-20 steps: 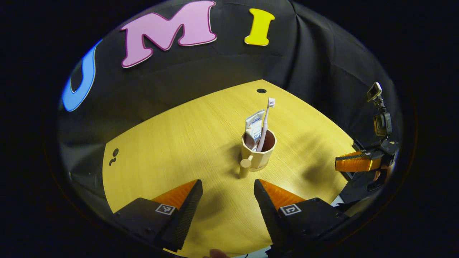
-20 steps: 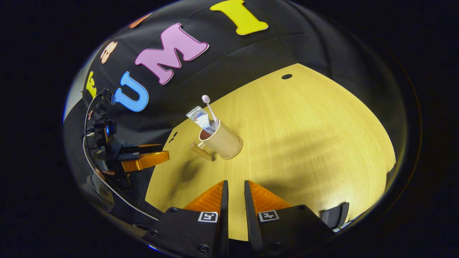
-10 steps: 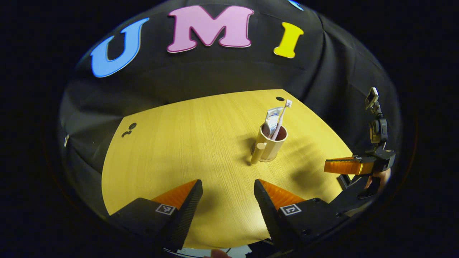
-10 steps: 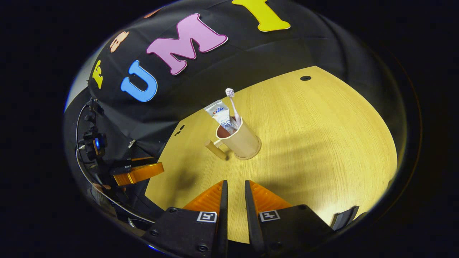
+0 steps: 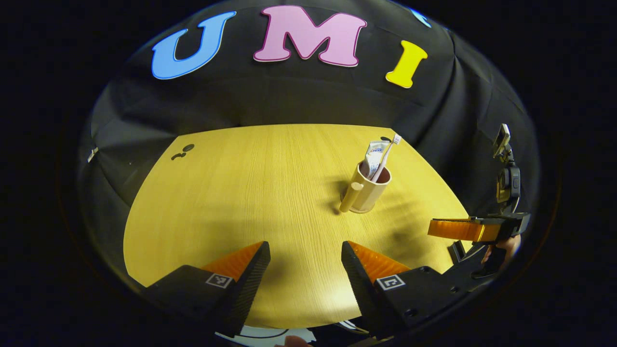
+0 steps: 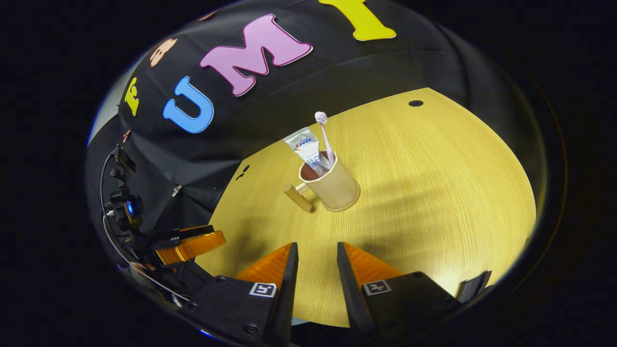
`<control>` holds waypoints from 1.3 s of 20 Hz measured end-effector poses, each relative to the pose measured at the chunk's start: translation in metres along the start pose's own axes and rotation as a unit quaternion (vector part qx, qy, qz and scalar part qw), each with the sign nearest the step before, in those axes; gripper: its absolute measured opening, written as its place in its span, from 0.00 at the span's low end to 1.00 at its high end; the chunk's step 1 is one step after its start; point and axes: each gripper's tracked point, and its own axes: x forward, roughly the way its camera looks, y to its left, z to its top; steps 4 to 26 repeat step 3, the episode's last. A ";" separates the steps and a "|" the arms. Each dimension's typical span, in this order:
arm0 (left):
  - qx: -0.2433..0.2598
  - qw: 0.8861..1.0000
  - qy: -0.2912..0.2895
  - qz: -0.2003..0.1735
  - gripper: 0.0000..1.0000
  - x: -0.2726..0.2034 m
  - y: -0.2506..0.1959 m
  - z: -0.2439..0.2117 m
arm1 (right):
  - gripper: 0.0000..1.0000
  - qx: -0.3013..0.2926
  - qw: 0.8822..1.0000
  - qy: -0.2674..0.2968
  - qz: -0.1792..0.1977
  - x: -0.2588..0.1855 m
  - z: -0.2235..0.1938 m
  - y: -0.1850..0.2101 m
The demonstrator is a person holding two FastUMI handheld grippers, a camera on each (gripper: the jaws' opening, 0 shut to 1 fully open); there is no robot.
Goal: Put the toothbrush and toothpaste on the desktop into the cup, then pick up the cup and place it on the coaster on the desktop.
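A beige cup (image 5: 366, 190) with a peg-like handle (image 5: 350, 197) stands upright on the wooden table (image 5: 241, 193). A white toothpaste tube (image 5: 373, 154) and a pale toothbrush (image 5: 388, 154) stick up out of it. My left gripper (image 5: 304, 250) hovers open near the front edge, well short of the cup and holding nothing. In the right gripper view the cup (image 6: 335, 185), tube (image 6: 306, 147) and brush (image 6: 324, 132) lie ahead of my right gripper (image 6: 315, 250). Its fingers are a little apart with nothing between them.
The right gripper (image 5: 458, 229), with a hand behind it, hangs off the table's right edge in the left gripper view. The left gripper (image 6: 193, 243) sits off the left edge in the right gripper view. Small dark holes (image 5: 182, 150) (image 6: 415, 103) mark the tabletop.
Both grippers have drawn back and swung, so the cup sits farther off in the left gripper view. The right gripper's fingers have spread from a narrow gap to a wider one. The cup has not moved.
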 end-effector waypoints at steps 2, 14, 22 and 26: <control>-0.004 1.000 0.011 -0.006 0.93 0.002 -0.001 -0.006 | 0.56 -0.003 1.000 0.000 -0.003 0.001 -0.003 0.001; -0.003 1.000 0.015 -0.005 0.87 0.003 0.000 -0.008 | 0.59 -0.006 1.000 0.001 -0.006 0.002 -0.005 0.000; -0.003 1.000 0.015 -0.005 0.87 0.003 0.000 -0.008 | 0.59 -0.006 1.000 0.001 -0.006 0.002 -0.005 0.000; -0.003 1.000 0.015 -0.005 0.87 0.003 0.000 -0.008 | 0.59 -0.006 1.000 0.001 -0.006 0.002 -0.005 0.000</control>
